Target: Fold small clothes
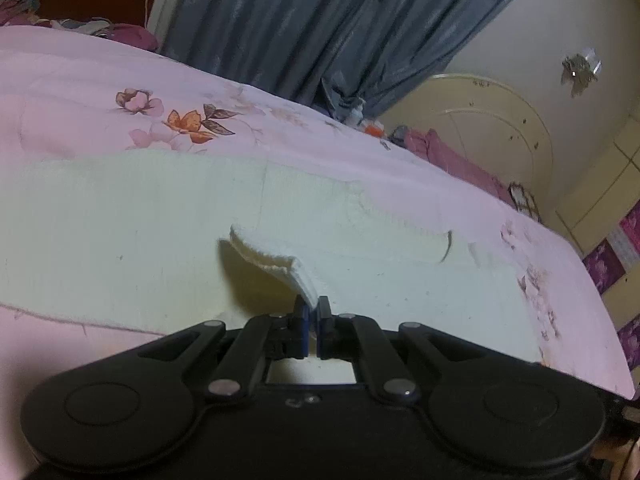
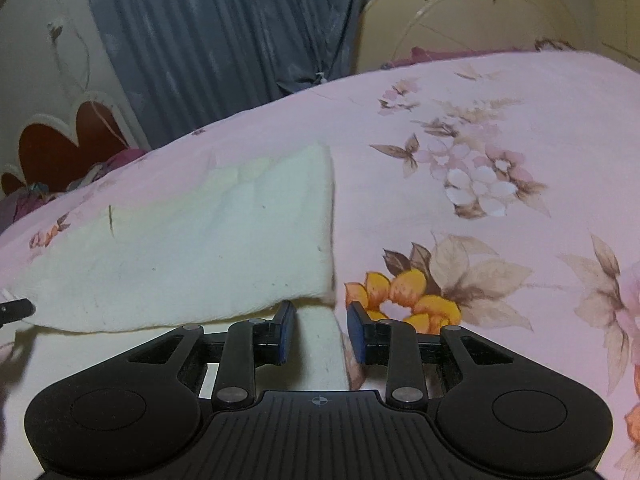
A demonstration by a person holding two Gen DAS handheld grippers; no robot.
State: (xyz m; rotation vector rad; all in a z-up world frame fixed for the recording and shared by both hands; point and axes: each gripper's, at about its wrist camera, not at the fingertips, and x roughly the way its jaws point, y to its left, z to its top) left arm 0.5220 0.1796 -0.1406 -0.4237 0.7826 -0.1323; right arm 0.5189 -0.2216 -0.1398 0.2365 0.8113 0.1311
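A cream-white small garment (image 1: 160,232) lies spread on the pink flowered bedcover (image 1: 80,92). My left gripper (image 1: 312,312) is shut on a folded hem flap (image 1: 272,256) of it, which is lifted a little off the rest. In the right wrist view the same garment (image 2: 200,248) shows a straight right edge. My right gripper (image 2: 318,320) stands at the near right corner, its jaws partly apart, with a strip of the white cloth lying between them. The right pad does not touch the cloth. A dark gripper tip (image 2: 16,310) shows at the left edge.
Blue-grey curtains (image 1: 300,20) hang behind the bed. A cream rounded footboard (image 1: 492,128) and dark pink bedding (image 1: 452,156) stand at the far end. The bedcover (image 2: 480,140) stretches to the right of the garment. Tiled floor (image 1: 608,184) lies past the bed's edge.
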